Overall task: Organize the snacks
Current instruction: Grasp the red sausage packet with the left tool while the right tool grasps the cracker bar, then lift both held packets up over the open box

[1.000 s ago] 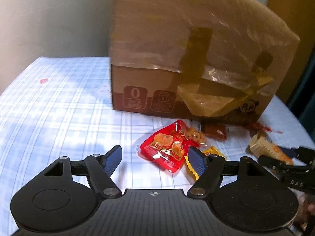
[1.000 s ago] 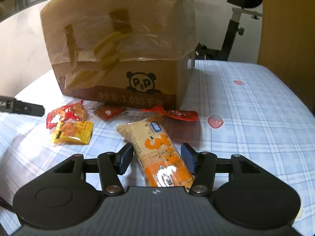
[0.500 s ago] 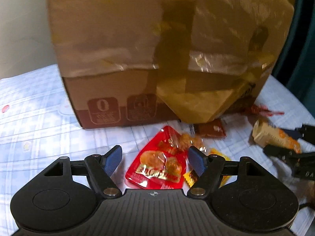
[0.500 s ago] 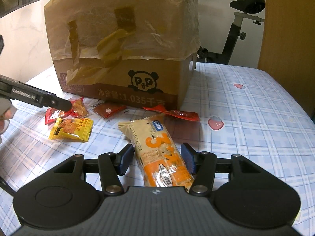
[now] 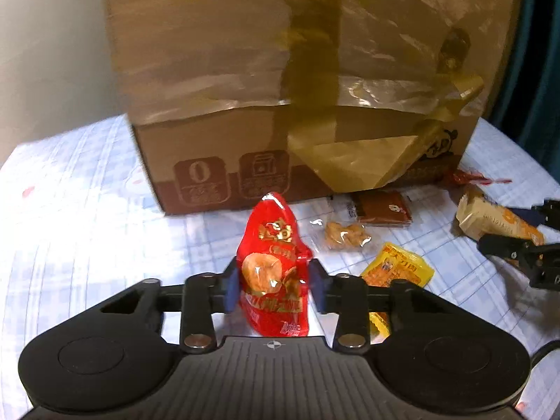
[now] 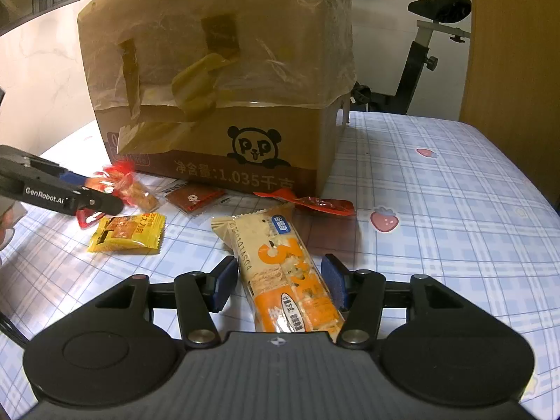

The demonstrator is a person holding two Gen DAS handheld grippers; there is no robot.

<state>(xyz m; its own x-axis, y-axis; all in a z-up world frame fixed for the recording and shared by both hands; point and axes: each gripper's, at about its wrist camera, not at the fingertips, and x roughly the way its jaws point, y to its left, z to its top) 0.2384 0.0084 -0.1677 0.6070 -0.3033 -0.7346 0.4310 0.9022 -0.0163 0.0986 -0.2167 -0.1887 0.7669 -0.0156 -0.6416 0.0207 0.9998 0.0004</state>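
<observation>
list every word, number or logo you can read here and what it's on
"GenRobot.AI": on the arm of the left gripper.
"净含量:1.035千克": on the cardboard box, under a panda logo.
"0": in a square sign on the box's other face, in the left wrist view.
"3": big orange numeral on the cracker pack.
Print on the red packet, yellow packet and brown packet: too blurred to read.

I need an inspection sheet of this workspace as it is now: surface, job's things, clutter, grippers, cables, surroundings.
Surface: checked cloth with strawberry prints.
Job's things: red packet; clear nut packet, brown sachet, yellow packet, flat red sachet, orange bar; all lie before the cardboard box.
Clutter: nothing seen.
Grippers: left gripper closing, red packet pinched between its pads; right gripper astride the orange bar, one pad apart from it.
Cables: dark cable at the frame edge.
Surroundings: exercise bike, wooden panel.
</observation>
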